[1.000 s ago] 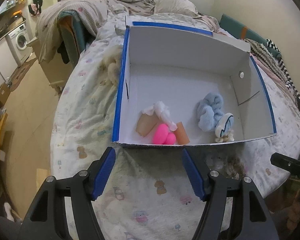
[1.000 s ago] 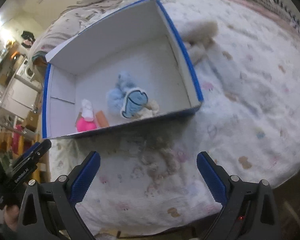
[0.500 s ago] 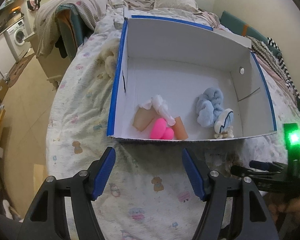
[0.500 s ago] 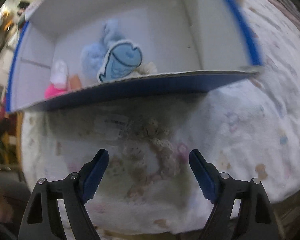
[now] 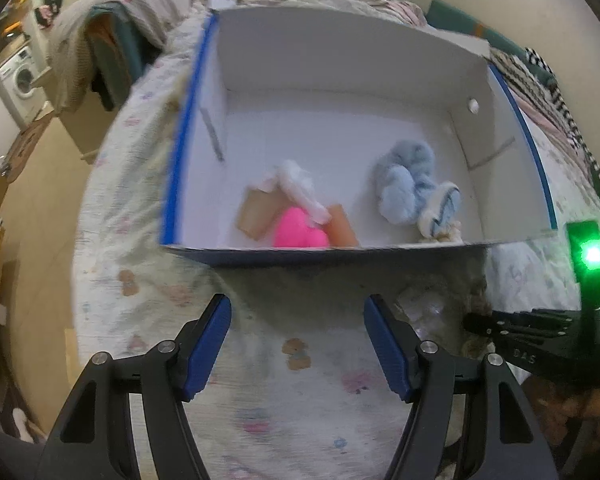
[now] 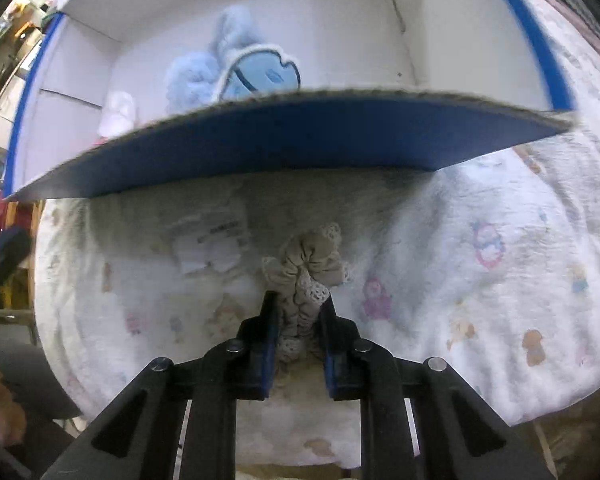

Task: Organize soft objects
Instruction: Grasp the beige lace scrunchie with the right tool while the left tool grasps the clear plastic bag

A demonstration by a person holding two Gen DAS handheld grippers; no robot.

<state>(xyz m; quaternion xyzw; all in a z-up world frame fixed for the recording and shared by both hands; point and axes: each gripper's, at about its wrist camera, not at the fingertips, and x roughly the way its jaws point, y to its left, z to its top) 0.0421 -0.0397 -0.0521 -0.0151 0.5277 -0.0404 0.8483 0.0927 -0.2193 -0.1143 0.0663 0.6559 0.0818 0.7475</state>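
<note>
Scrunchie [image 6: 306,268], beige with a lace edge, lies on the patterned bedspread [image 6: 500,264] just in front of the near wall of the box [image 6: 300,140], and the right gripper [image 6: 298,320] has its fingers closed onto the near part of it, the fabric bunched between the blue pads. I judge it very light and wholly soft: it will squash flat under any squeeze, cannot break, and may slip if only the lace is caught, so a hold across the gathered body, as now, looks sound.

Largest is one bed, then one white cardboard box with blue outside, open-topped, resting on the bed. Inside it, near the front wall, I count one fluffy blue plush piece [image 5: 404,184] at the right, with one blue-and-white embroidered patch toy [image 5: 440,208] touching it. At the left sits a cluster: one pink soft toy [image 5: 298,232], one white fluffy strip [image 5: 300,184] over it, and two tan pieces [image 5: 256,216], one on each side. A clear packet [image 5: 424,308] lies on the bedspread beside the scrunchie.

The left gripper [image 5: 298,344] hangs over the bedspread short of the box, its fingers wide apart and holding nothing.
</note>
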